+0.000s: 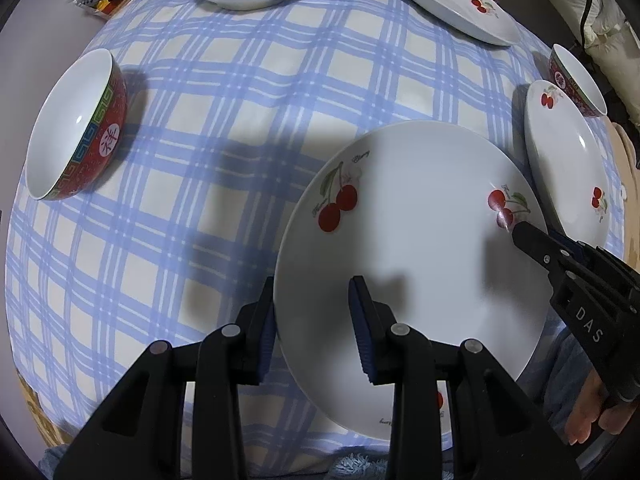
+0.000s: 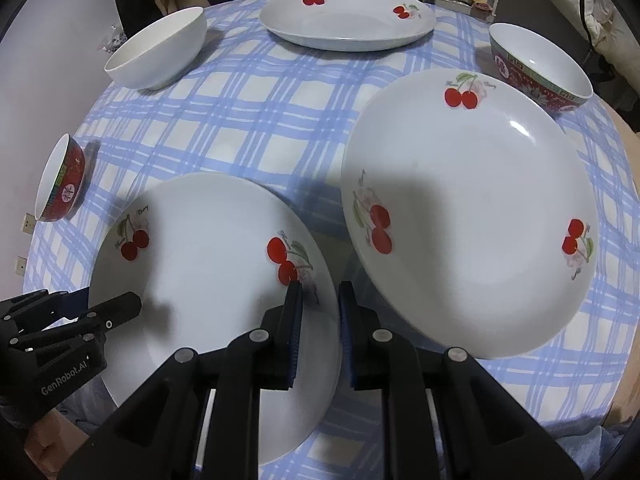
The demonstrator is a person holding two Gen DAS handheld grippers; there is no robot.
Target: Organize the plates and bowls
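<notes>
The near white cherry-print ceramic plate [image 2: 208,280], at 7 o'clock, is straddled at opposite rims by the half-open left gripper [image 1: 314,328] and narrowly parted right gripper [image 2: 319,336]; uneven closure could tip it against the neighbouring cherry plate [image 2: 472,208] at 2 o'clock.

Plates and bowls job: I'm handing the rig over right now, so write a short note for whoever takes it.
Left hand-held gripper: open, straddling the left rim of the near cherry plate.
Right hand-held gripper: straddling that plate's right rim, jaws narrow; contact unclear.
Second cherry plate sits to the right, third cherry plate at the far edge.
Red bowl left, second red bowl far right, white bowl far left.
Done: nothing stacked.
Left: stack the plates, group the bowls.
</notes>
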